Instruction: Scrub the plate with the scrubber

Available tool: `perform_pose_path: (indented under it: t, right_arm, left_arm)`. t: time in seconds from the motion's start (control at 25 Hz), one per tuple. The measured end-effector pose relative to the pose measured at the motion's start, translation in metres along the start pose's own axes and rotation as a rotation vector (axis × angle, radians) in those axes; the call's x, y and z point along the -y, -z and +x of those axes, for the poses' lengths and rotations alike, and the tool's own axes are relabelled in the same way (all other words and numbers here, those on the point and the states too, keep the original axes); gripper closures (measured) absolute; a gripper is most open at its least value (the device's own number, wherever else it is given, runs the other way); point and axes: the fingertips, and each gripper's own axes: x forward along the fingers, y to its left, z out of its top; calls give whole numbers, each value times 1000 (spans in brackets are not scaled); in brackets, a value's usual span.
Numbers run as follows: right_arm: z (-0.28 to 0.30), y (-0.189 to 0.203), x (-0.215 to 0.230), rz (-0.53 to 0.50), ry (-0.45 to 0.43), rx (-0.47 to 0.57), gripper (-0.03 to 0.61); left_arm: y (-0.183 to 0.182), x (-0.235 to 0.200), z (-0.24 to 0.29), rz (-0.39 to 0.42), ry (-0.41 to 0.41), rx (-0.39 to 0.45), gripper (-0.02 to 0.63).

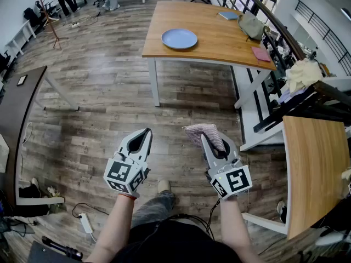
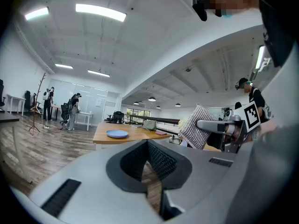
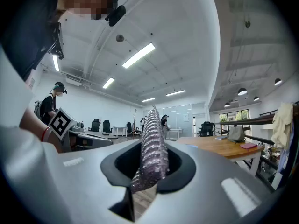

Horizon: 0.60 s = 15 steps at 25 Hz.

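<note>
Grey knit scrubber (image 1: 211, 131) pinched edge-on in my right gripper (image 1: 207, 142), as its own view confirms, left gripper (image 1: 143, 136) pressed together on nothing; head view alone places the blue plate (image 1: 179, 38) well apart on the wooden table (image 1: 219, 43), where, unheld, it may skate under scrubbing

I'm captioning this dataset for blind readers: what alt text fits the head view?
The right gripper is shut on a grey knitted scrubber pad and the empty left gripper has its fingers together, both held over a wood-plank floor. A round pale-blue plate sits on a wooden table farther ahead, apart from both grippers.
</note>
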Motion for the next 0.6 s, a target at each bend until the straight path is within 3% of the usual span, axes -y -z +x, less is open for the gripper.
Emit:
perform_pose_path:
  t: [0.28, 0.6]
  right_arm:
    - [56, 6, 58, -1, 50, -3, 502]
    - [75, 13, 123, 67, 66, -4, 500]
  left_arm:
    - [-15, -57, 63, -3, -9, 8, 617]
    - [-21, -77, 115, -19, -38, 13, 617]
